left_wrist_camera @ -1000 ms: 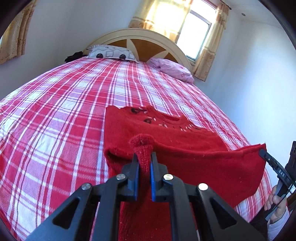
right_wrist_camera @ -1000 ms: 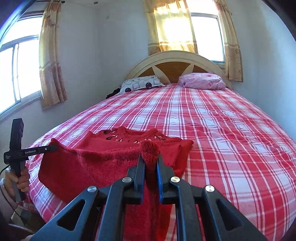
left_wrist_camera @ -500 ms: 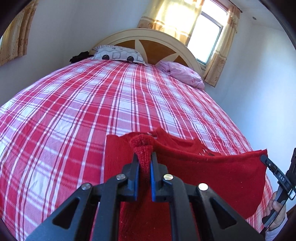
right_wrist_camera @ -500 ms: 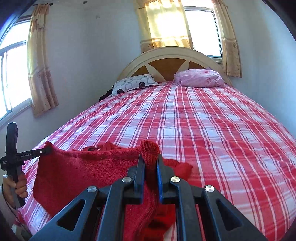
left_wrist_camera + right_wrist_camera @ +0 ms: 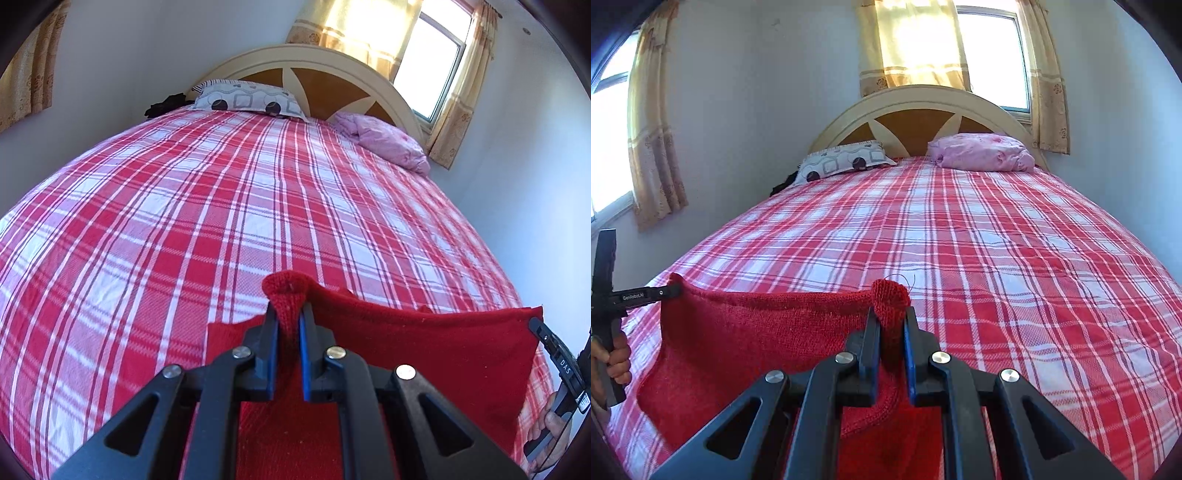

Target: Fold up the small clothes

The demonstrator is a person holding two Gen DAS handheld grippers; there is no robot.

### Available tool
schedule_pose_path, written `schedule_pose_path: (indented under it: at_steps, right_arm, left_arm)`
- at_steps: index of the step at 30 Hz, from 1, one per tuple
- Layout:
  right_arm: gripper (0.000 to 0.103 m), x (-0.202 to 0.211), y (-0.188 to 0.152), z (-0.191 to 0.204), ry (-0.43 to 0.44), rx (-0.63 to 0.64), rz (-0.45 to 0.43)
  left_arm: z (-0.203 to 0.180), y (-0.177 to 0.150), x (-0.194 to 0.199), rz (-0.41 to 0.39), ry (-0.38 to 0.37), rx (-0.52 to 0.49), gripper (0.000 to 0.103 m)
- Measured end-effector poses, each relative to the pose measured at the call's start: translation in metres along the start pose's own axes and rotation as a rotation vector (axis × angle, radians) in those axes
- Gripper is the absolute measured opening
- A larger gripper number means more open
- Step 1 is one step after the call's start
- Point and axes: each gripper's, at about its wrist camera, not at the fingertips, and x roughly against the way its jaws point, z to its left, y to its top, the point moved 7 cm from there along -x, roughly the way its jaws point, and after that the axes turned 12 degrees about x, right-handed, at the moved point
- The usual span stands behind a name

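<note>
A small red knitted sweater (image 5: 424,354) hangs stretched between my two grippers over the near end of the bed. My left gripper (image 5: 288,317) is shut on one corner of it, which bunches up between the fingers. My right gripper (image 5: 890,317) is shut on the other corner. The sweater (image 5: 757,332) spreads to the left in the right wrist view, up to the left gripper (image 5: 670,291) held in a hand. The right gripper (image 5: 535,325) shows at the far right of the left wrist view. The sweater's lower part is hidden behind the grippers.
The bed (image 5: 997,240) has a red and white plaid cover. A patterned grey pillow (image 5: 846,162) and a pink bundle (image 5: 982,153) lie by the wooden headboard (image 5: 923,122). Walls and curtained windows surround the bed.
Both grippers have lifted the held edge and pulled it toward the near end of the bed. The sweater's neckline and front, flat on the bed before, are now hidden behind the raised fabric.
</note>
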Motion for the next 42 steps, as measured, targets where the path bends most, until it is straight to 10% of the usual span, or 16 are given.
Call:
schedule_pose_path:
  at_steps: [28, 37, 42]
  right_arm:
    - [0.011, -0.128, -0.062, -0.02, -0.012, 0.032, 0.34]
    - [0.033, -0.023, -0.018, -0.064, -0.057, -0.151, 0.088]
    - [0.033, 0.029, -0.031, -0.013, 0.052, -0.07, 0.094]
  left_arm:
    - [0.029, -0.014, -0.078, 0.09, 0.203, -0.002, 0.008]
    - [0.011, -0.019, -0.005, 0.031, 0.159, -0.115, 0.02]
    - [-0.004, -0.052, 0.011, 0.041, 0.144, -0.145, 0.042]
